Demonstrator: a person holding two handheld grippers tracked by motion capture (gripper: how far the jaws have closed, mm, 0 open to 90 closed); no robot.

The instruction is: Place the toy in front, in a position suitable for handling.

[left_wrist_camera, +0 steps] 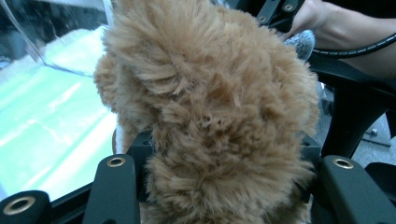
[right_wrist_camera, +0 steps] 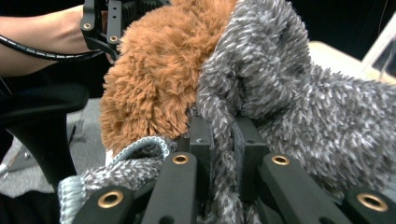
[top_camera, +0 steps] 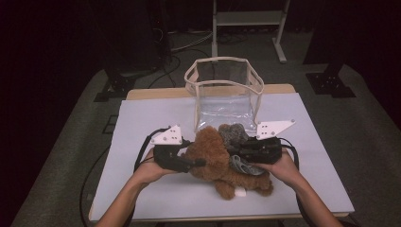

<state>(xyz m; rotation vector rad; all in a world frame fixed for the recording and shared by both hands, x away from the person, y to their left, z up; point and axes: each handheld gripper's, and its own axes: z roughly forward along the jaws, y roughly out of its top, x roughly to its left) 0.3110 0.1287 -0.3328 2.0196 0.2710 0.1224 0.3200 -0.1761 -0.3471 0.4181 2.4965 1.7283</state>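
Note:
A brown plush toy is held above the lavender mat, in front of a clear bag. My left gripper comes in from the left and is shut on the toy; in the left gripper view its fur bulges between the jaws of that gripper. A grey fuzzy garment wraps the toy's right side. My right gripper is shut on it: a fold of the grey fabric is pinched between the narrow jaws of my right gripper, beside the brown fur.
The clear bag with beige trim stands open-topped at the back of the mat; its wall shows at the left. A white metal stand stands on the floor beyond the table. Dark floor surrounds the table.

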